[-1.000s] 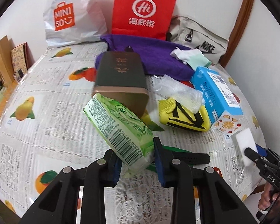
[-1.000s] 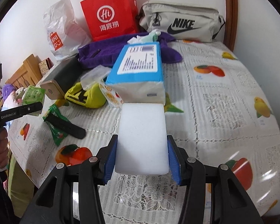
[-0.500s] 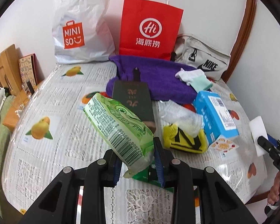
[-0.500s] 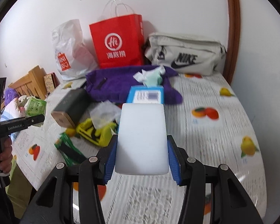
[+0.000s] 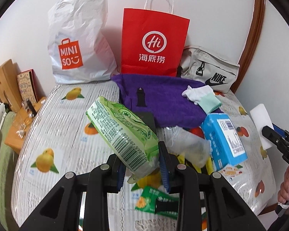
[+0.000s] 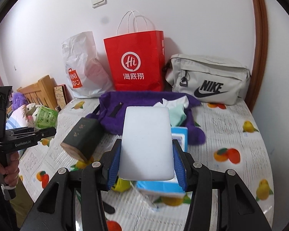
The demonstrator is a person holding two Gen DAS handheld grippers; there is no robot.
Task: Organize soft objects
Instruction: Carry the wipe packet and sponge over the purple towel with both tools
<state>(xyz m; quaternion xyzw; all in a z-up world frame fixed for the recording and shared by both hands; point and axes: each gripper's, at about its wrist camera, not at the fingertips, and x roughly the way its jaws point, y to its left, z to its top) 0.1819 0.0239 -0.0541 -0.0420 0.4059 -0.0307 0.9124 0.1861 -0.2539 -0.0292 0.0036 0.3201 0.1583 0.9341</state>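
My left gripper (image 5: 142, 165) is shut on a green tissue pack (image 5: 123, 132) and holds it above the table. The pack also shows at the left of the right wrist view (image 6: 45, 117). My right gripper (image 6: 146, 165) is shut on a white sponge block (image 6: 146, 142), held above the table; it shows at the right edge of the left wrist view (image 5: 260, 119). A purple fleece bag (image 5: 163, 100) lies at the back with white and mint socks (image 5: 204, 96) on it. A blue tissue box (image 5: 225, 138) lies below.
A red paper bag (image 5: 154, 42), a white Miniso bag (image 5: 77, 44) and a grey Nike pouch (image 5: 208, 69) stand against the wall. A dark tin box (image 6: 82, 136), a clear plastic bag (image 5: 185, 144), a yellow item and a green packet (image 5: 154, 200) lie on the fruit-print tablecloth (image 5: 67, 134).
Both grippers have risen and pulled back from the table with their loads still held. The tabletop items now look smaller and lower in both views.
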